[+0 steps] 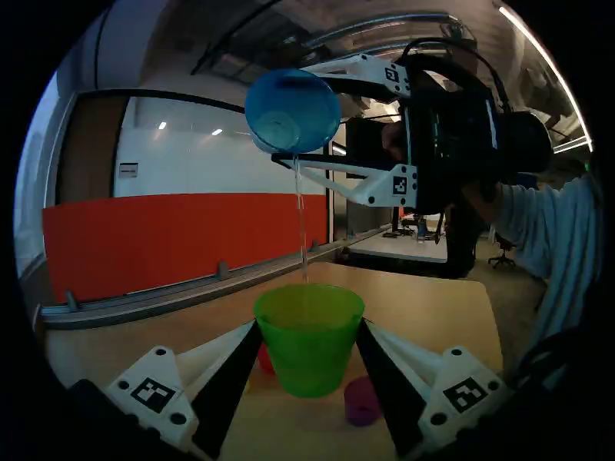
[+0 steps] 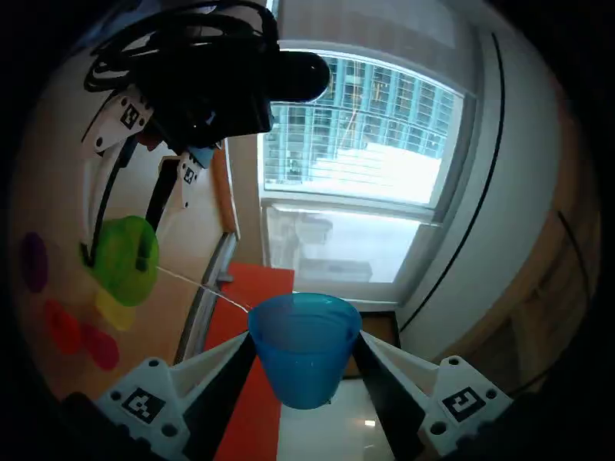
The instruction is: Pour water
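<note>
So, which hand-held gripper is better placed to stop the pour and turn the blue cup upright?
Right. The right hand-held gripper grips the tilted blue plastic cup, with a thin water stream falling from it. The left hand-held gripper holds the green plastic cup underneath and probably should only keep steady.

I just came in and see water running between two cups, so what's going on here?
A person is pouring water with two handheld grippers. The right gripper is shut on a blue cup, tipped on high, and a thin stream of water falls from its rim into the green cup below. The left gripper is shut on that green cup, upright, with a wooden table beneath and a small purple cup nearby.
</note>
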Available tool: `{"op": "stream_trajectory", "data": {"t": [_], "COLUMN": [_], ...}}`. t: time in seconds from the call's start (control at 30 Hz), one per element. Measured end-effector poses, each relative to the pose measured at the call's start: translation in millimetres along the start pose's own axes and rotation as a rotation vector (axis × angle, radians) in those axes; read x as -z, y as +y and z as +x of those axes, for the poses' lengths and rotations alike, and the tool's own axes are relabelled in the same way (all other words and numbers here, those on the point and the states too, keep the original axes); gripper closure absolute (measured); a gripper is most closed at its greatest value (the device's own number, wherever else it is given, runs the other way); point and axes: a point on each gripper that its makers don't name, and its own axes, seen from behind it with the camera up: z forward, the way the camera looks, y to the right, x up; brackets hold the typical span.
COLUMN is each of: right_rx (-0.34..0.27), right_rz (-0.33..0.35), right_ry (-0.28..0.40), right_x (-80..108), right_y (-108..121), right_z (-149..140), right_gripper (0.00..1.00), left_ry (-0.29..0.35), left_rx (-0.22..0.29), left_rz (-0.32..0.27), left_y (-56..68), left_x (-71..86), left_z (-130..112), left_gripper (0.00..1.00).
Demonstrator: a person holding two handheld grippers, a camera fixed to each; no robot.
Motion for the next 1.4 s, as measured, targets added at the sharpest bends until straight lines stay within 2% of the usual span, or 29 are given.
{"op": "stream_trajectory", "data": {"t": [0.17, 0.37, 0.57, 0.7, 0.87, 1.07, 1.2, 1.4], "right_rx": [0.037, 0.043, 0.012, -0.04, -0.154, -0.346, -0.501, -0.774], "right_rz": [0.001, 0.005, 0.005, 0.003, 0.011, 0.017, 0.022, 0.042], "right_ry": [0.001, 0.006, 0.011, 0.01, 0.003, 0.008, 0.014, 0.034], "right_x": [0.0, 0.1, 2.1, 4.6, 9.4, 16.7, 21.7, 29.0], "right_y": [-1, -3, -5, -5, -7, -10, -12, -18], "right_z": [3, 5, 6, 4, 0, -1, 4, 16], "right_gripper": [0.11, 0.11, 0.11, 0.11, 0.11, 0.11, 0.11, 0.11], "left_ry": [0.001, 0.005, 0.006, 0.007, 0.009, 0.01, 0.011, 0.011], "left_rx": [0.004, 0.003, 0.003, 0.001, -0.001, -0.005, -0.007, -0.009], "left_rz": [0.002, 0.004, 0.007, 0.008, 0.01, 0.013, 0.016, 0.019], "left_y": [-0.9, -0.5, -1.2, -1.4, -2.1, -3.6, -4.1, -3.6], "left_x": [-0.7, -0.7, -0.4, -0.2, 0.4, 1.4, 2.0, 2.7], "left_z": [0, 2, 2, 3, 4, 6, 7, 8], "left_gripper": [0.15, 0.15, 0.15, 0.15, 0.15, 0.15, 0.16, 0.15]}}
